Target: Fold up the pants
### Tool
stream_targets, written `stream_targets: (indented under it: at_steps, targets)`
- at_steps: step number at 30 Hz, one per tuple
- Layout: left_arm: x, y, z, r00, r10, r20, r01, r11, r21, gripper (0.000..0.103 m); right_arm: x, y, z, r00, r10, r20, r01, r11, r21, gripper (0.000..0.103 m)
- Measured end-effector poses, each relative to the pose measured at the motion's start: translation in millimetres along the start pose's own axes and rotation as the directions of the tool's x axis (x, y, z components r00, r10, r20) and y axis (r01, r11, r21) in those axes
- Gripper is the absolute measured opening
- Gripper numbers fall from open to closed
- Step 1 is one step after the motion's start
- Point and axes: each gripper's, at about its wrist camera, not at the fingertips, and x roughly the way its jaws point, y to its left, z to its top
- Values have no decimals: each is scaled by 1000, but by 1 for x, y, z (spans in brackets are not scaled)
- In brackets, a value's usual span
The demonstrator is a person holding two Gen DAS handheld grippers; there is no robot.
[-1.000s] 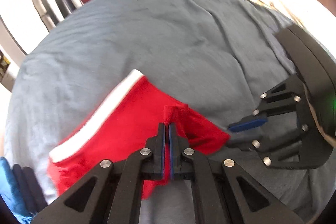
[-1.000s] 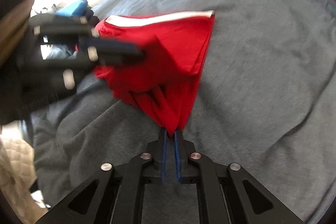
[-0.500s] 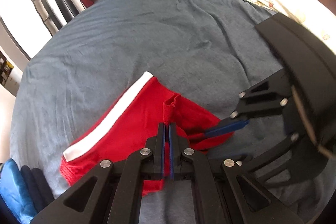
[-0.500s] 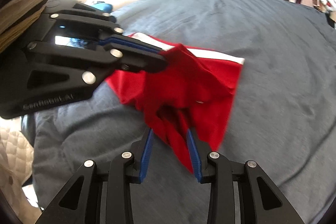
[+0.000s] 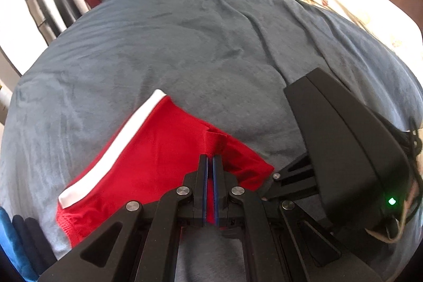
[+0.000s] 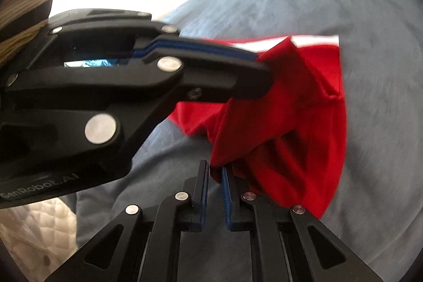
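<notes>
the red pants point(image 5: 158, 171) lie bunched on the grey bed cover point(image 5: 185, 49), their near edge hidden behind the tools. the left hand-held gripper point(image 5: 210, 163) is clamped tight on a raised red fold. the right hand-held gripper point(image 6: 214, 176) shows a narrow gap between its fingers, with blurred cloth at its tips; whether it grips is unclear.

The only readable lettering is "GenRobot.AI", printed in pale letters low on the black side of the left gripper point(image 6: 260, 70), seen in the right wrist view; its first letter is partly cut off at the picture's edge. Small labels on far shelves are too blurred to read.
</notes>
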Motion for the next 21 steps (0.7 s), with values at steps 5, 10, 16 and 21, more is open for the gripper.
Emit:
stream_targets:
  at_steps: [5, 10, 16, 21]
  targets:
    - [13, -20, -5, 998, -61, -23, 62, 997, 46, 5, -12, 4, -16, 999, -16, -34, 17, 1000, 25, 13]
    - [29, -44, -14, 994, -92, -55, 97, 990, 98, 5, -36, -1, -42, 988, -129, -84, 137, 986, 94, 13]
    - [32, -57, -17, 991, -118, -65, 124, 986, 113, 36, -66, -21, -55, 947, -306, -94, 319, 928, 190, 13]
    - [7, -53, -26, 991, -122, -56, 126, 989, 74, 46, -79, -33, -48, 929, -366, -59, 368, 888, 276, 14]
